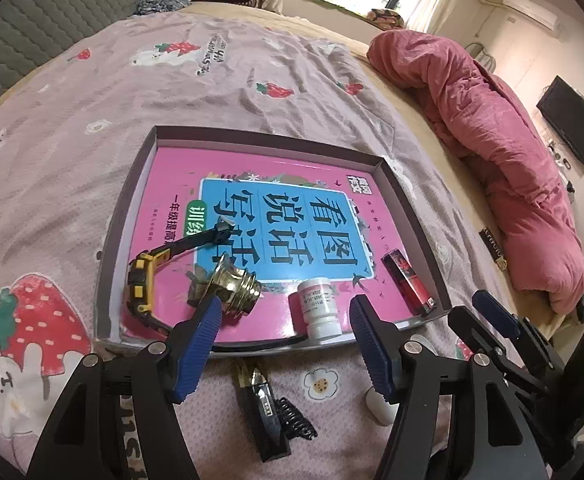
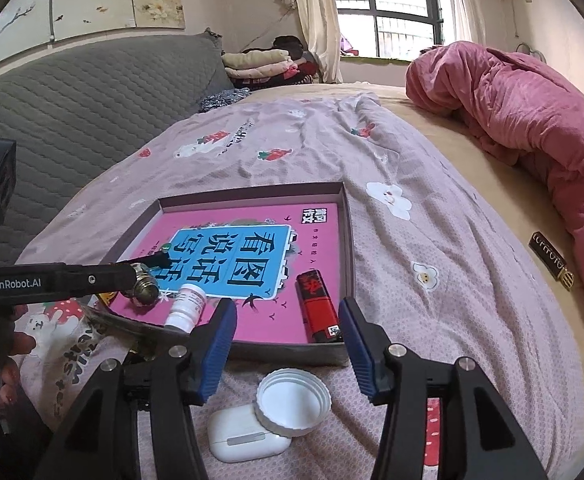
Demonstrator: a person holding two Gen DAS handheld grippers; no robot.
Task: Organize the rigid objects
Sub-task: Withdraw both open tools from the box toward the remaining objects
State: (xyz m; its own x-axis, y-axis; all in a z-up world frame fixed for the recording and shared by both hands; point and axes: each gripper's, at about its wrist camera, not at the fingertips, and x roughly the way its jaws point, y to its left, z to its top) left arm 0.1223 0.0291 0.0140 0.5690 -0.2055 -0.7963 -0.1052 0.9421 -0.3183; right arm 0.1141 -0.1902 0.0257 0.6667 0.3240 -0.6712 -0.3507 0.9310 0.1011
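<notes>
White plastic sits nearest you: the lid [image 2: 294, 402] and earbud case [image 2: 247, 438] lie on the bed at six o'clock under your right gripper [image 2: 287, 338], jaws apart and empty. Your left gripper [image 1: 285, 330] gapes too; the brass fitting [image 1: 231, 286] at ten o'clock and the white bottle [image 1: 318, 308] at twelve lie in the tray [image 1: 408, 196].

My claws carry ribbed blue pads [image 1: 201, 334] on black arms. The box [image 1: 412, 200] has dark grey walls; its floor is a magenta book cover [image 1: 251, 168] with a sky-blue panel of black characters. On it: a yellow-and-black watch [image 1: 141, 284], a brass fitting [image 1: 237, 286], a white bottle [image 1: 319, 308], a red-and-black lighter [image 2: 318, 306]. The bedsheet [image 1: 91, 92] is mauve, printed with red strawberries and white bears.
</notes>
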